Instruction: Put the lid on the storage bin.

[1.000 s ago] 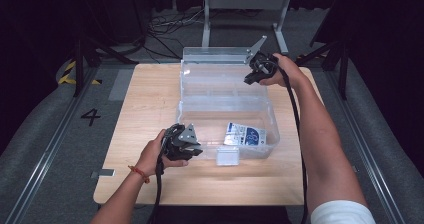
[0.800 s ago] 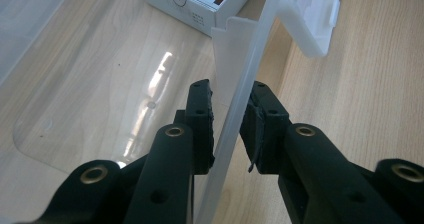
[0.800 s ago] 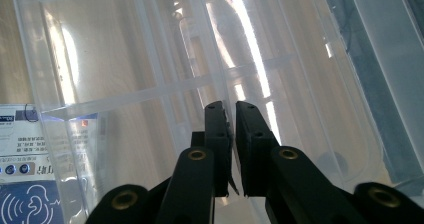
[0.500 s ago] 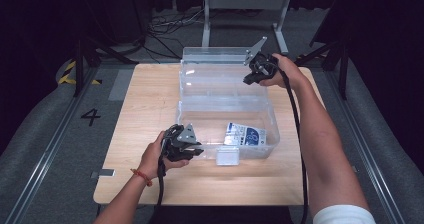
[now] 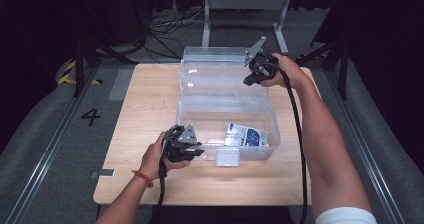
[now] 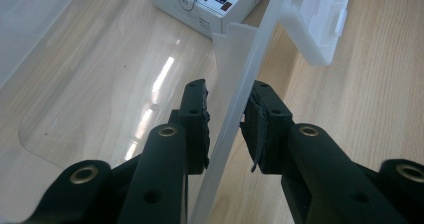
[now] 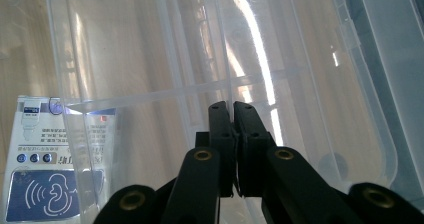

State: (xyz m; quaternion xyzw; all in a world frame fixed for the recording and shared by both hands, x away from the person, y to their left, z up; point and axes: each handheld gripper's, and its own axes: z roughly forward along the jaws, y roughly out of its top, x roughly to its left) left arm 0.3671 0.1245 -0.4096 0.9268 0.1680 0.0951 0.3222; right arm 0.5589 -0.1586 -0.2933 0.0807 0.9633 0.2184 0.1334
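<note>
A clear plastic box (image 5: 227, 119) stands open on a wooden table (image 5: 145, 99), its lid (image 5: 215, 71) swung up and back on the far side.

The left gripper (image 5: 197, 151) sits at the box's near left corner. In the left gripper view the near wall (image 6: 235, 109) of the box runs up between the two jaws: the right pad (image 6: 265, 119) lies against the wall's outer face, while the left pad (image 6: 197, 116) stands just off the inner face with a thin gap showing. The jaws have just been opening a little, with the wall between them, so the wall is straddled rather than clamped. Ahead of these jaws, inside the box, lies a white and blue carton (image 6: 210, 4); to their right, on the outer side of the wall, hangs the box's white latch (image 6: 322, 24).

The right gripper (image 5: 250, 79) is held at the lid's right end, above the far right of the box. In the right gripper view its jaws stand together, pads touching or very nearly so; the clear lid edge lies right at them, but whether any plastic is pinched between the pads cannot be told. Below and to the left of these jaws, seen through the plastic, lies the carton (image 7: 47, 159) flat on the box floor. In the high view the carton (image 5: 247, 135) lies in the box's near right part, just to the right of the left gripper and well apart from the right one.
</note>
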